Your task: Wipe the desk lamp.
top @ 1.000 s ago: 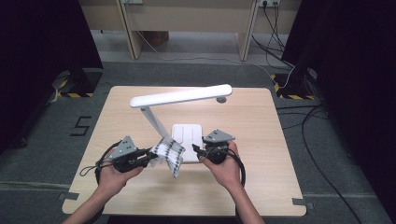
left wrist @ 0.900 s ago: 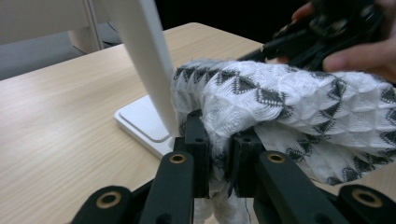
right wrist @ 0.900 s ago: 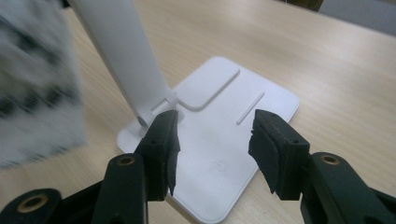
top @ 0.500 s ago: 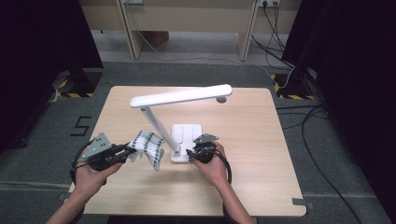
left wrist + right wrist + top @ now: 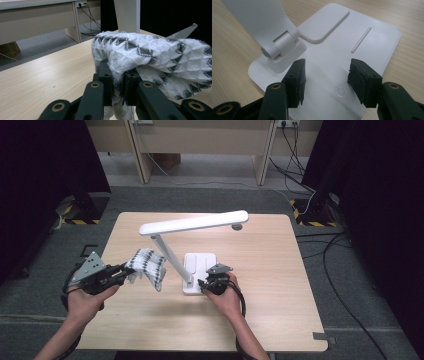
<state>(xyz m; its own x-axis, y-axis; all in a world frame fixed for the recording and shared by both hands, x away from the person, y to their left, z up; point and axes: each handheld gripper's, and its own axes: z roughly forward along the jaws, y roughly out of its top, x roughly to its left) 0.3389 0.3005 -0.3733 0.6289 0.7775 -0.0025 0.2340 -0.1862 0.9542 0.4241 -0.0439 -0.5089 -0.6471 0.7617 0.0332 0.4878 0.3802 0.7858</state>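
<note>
While clamped in the left gripper (image 5: 116, 86) — patterned cloth (image 5: 155, 57), draped rightward beyond it.

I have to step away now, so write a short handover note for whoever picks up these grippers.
Left gripper: shut on the patterned cloth, held above the table left of the lamp.
Right gripper: open, nothing held, fingers over the lamp base beside the power symbol; its jaws have just been opening.
Done: cloth picked up.
Left: probably press the power symbol and wipe the lamp, then put the cloth down.
</note>
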